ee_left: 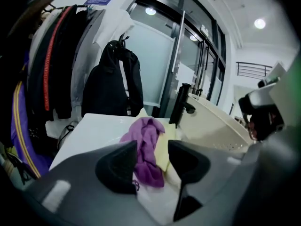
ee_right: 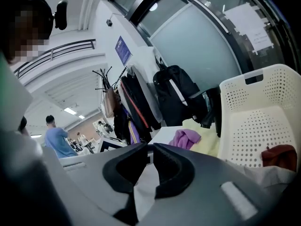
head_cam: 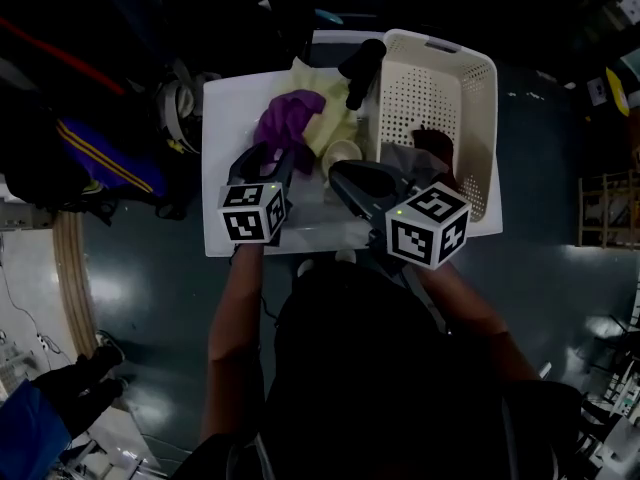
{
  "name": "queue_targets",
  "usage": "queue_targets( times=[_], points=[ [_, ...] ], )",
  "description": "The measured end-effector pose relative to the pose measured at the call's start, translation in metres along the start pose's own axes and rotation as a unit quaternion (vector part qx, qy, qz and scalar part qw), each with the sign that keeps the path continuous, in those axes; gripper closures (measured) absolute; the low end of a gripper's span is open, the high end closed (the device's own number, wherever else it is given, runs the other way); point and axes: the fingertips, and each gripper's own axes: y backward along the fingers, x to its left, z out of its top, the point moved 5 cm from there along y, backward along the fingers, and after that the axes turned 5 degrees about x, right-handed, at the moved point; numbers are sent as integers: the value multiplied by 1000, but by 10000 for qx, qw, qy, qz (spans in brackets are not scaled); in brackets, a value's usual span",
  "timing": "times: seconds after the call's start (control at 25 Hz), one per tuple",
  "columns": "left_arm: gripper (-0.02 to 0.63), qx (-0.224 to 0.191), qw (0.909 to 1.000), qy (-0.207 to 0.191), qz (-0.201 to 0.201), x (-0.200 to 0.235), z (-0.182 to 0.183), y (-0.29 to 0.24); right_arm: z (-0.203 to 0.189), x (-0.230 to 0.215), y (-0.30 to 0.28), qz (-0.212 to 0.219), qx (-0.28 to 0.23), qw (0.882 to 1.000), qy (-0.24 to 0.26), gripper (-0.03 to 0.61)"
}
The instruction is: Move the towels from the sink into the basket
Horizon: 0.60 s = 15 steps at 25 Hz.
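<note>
White sink (head_cam: 222, 158), basket (head_cam: 482, 88) at its 3 o'clock. Purple towel (head_cam: 288, 116) lies in the sink against yellow towel (head_cam: 332, 123), at 12 o'clock of left gripper (ee_left: 151, 147). Its jaws stand apart, framing the towel and gripping nothing, probably lining up a grab. Right gripper (ee_right: 151, 147) is pinched together with nothing seen held, likely idle.

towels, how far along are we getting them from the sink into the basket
Done: a dark red towel and a pale towel already lie in the basket.
In hand: nothing is gripped. The left gripper is open and aimed at the purple towel; the right gripper has its jaws together.
Left: the purple towel and the yellow towel beside it are still in the sink.
</note>
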Motion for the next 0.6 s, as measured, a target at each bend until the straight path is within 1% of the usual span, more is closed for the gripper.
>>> queue_targets(
  times=[0.2, 0.36, 0.6],
  points=[
    [402, 79, 9999, 90, -78, 2, -6, -27, 5, -3, -2, 21, 18, 10000, 42, 543],
    [399, 112, 9996, 254, 24, 7, -8, -48, 3, -11, -3, -48, 74, 10000, 29, 540],
    [336, -24, 9989, 390, 272, 16, -4, -69, 1, -24, 4, -170, 110, 9998, -82, 540]
  ],
)
